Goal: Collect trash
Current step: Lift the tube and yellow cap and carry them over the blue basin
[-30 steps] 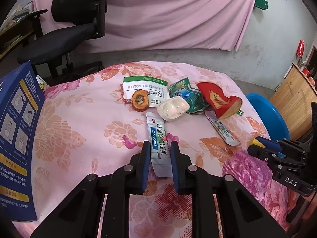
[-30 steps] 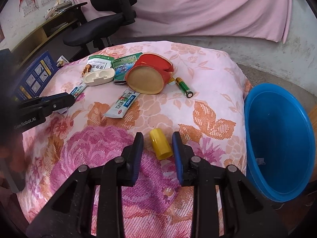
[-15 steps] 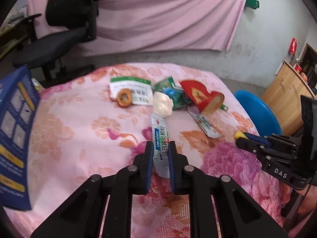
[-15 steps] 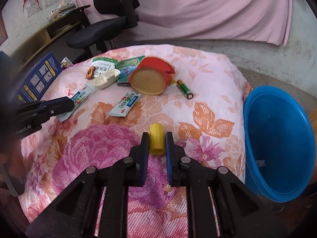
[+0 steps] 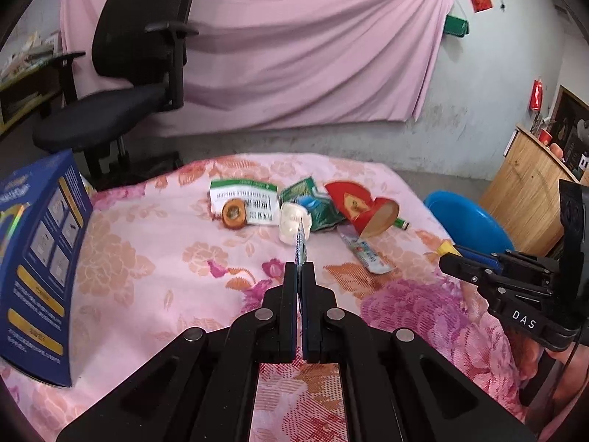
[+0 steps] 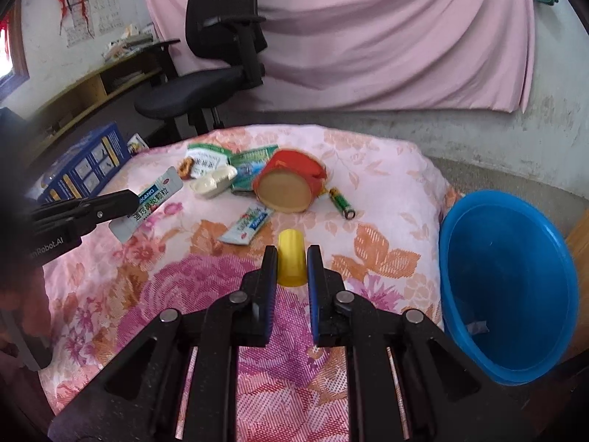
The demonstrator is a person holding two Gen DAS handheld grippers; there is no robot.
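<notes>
A pink floral cloth covers the table. In the left wrist view, the left tongs at centre pinch one white sachet edge-on, lifted above the cloth. One blue basin sits at right.

In the right wrist view, the right tongs at lower centre clamp one yellow cap. One red cup, one battery and a second sachet lie beyond, the basin at right.

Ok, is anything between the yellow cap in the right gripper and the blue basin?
Nothing visible. The yellow cap, held by the right gripper, has only bare flowered cloth between it and the blue basin at the table's right edge.
</notes>
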